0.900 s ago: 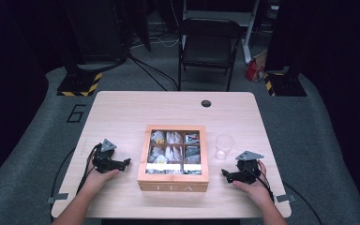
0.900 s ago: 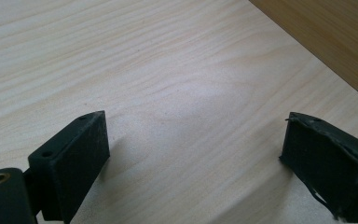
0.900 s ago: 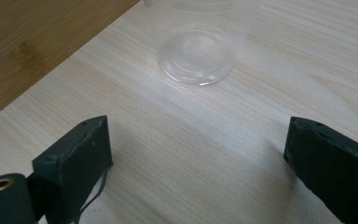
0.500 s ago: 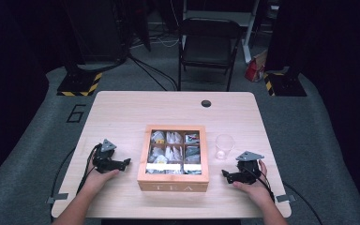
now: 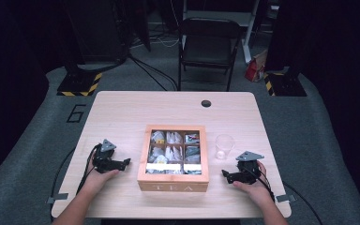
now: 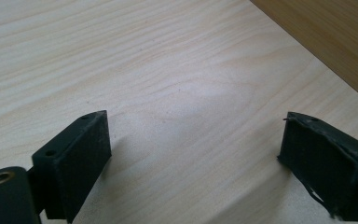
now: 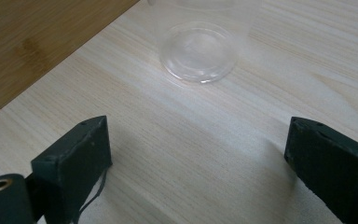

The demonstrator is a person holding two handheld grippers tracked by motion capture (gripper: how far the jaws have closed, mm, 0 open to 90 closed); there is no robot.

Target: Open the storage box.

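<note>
Beside the tea box (image 5: 173, 157), wide-open and empty, the left hand-held gripper (image 5: 125, 162) and right hand-held gripper (image 5: 225, 174) are rested on the counter (image 5: 122, 112). Compartmented tea bags are revealed from above; the clear cup (image 7: 199, 51) beside the box is seen closely from the right gripper view.

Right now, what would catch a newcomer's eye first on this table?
The wooden tea box at the table's middle, its compartments full of tea bags. A clear cup stands just right of it. An open gripper rests on either side: the left gripper and the right gripper, both empty.

Lab/studio: black curtains (image 5: 23, 70), floor cables (image 5: 145, 70), taped stand bases (image 5: 77, 84).
</note>
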